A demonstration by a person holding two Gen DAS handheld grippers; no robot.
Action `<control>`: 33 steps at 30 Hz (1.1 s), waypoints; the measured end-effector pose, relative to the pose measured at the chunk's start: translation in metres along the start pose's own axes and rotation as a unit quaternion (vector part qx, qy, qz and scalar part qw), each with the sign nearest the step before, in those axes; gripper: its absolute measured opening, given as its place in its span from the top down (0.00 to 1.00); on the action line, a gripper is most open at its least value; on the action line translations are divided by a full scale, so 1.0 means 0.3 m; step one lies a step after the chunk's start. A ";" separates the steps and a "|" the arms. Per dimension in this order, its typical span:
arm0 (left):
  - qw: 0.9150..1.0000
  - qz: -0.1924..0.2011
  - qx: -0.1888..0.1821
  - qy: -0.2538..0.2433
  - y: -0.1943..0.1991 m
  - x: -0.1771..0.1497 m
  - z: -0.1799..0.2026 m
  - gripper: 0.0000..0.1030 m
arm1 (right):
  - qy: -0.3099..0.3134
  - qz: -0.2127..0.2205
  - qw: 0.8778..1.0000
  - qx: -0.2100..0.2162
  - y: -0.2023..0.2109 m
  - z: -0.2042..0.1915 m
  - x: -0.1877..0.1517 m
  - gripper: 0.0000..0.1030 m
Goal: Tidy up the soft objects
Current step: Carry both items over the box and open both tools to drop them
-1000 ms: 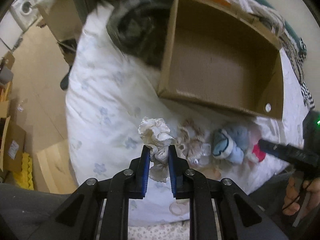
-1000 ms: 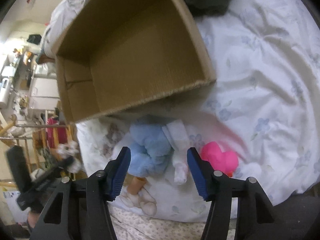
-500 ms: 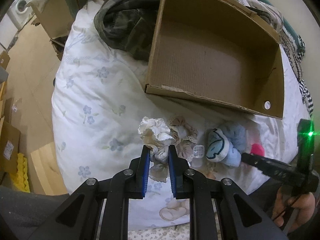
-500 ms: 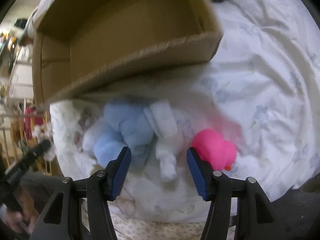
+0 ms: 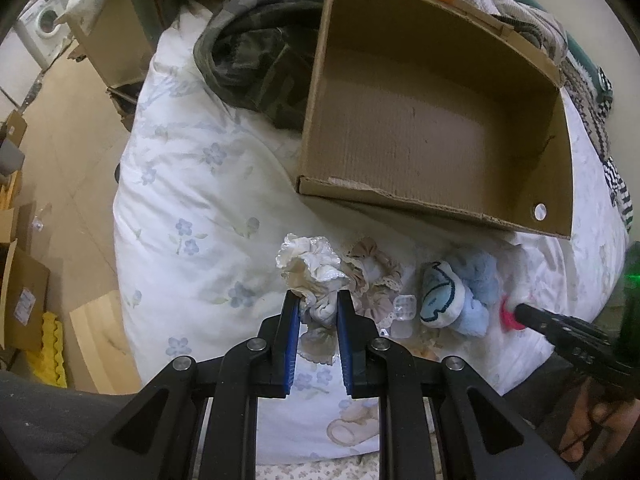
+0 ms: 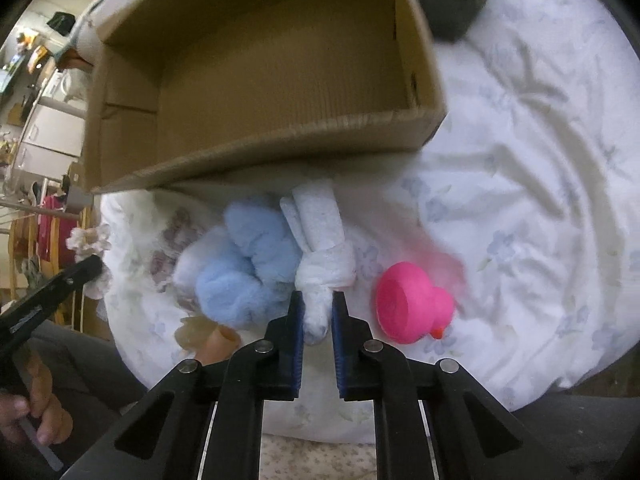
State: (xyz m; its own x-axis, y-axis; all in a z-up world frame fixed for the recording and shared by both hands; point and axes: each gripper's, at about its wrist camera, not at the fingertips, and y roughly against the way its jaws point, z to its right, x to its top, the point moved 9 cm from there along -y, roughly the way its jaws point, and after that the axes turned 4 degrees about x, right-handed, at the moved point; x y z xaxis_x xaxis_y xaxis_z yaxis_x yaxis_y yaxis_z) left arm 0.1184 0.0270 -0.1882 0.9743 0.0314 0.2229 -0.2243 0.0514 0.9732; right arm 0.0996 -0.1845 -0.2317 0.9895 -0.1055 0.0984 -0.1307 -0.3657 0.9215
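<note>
My left gripper [image 5: 318, 300] is shut on a cream ruffled scrunchie [image 5: 308, 260], held just above the floral duvet. A beige scrunchie [image 5: 372, 276] and a blue plush toy [image 5: 460, 292] lie to its right. In the right wrist view my right gripper [image 6: 316, 300] has its jaws closing, and the pads pinch the tail of a white knotted cloth [image 6: 320, 236]. That cloth lies between the blue plush toy [image 6: 248, 264] and a pink rubber duck [image 6: 412, 304]. An open, empty cardboard box [image 5: 400, 200] stands just behind all these things.
A camouflage garment [image 5: 256, 52] lies against the box's far left corner. A small clear plastic piece [image 5: 404, 304] rests beside the beige scrunchie. The duvet [image 5: 192, 200] drops off at the left to a floor with cardboard boxes [image 5: 24, 292].
The right gripper's jaws, wide apart before, have come together on the white cloth's tail. The left gripper has kept its hold on the cream scrunchie.
</note>
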 end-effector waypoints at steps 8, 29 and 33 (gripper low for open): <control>0.998 0.065 -0.003 0.007 0.155 0.026 -0.026 0.84 | 0.038 0.091 0.995 0.025 0.224 -0.062 0.005 0.89; 0.982 0.179 0.015 -0.051 0.326 0.377 0.119 0.84 | 0.087 0.242 0.963 0.074 0.472 -0.174 0.283 0.89; 0.982 0.182 -0.008 -0.060 0.264 0.419 0.183 0.84 | 0.083 0.238 0.965 0.075 0.417 -0.170 0.333 0.89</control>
State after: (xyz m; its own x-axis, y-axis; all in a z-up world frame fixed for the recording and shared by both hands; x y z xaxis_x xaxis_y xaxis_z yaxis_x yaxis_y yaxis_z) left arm 0.2241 -0.0199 -0.0801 0.8250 -0.0665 0.5612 -0.5568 0.0751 0.8273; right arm 0.1852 -0.1937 -0.0876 0.8094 -0.1498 0.5678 -0.5682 -0.4441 0.6928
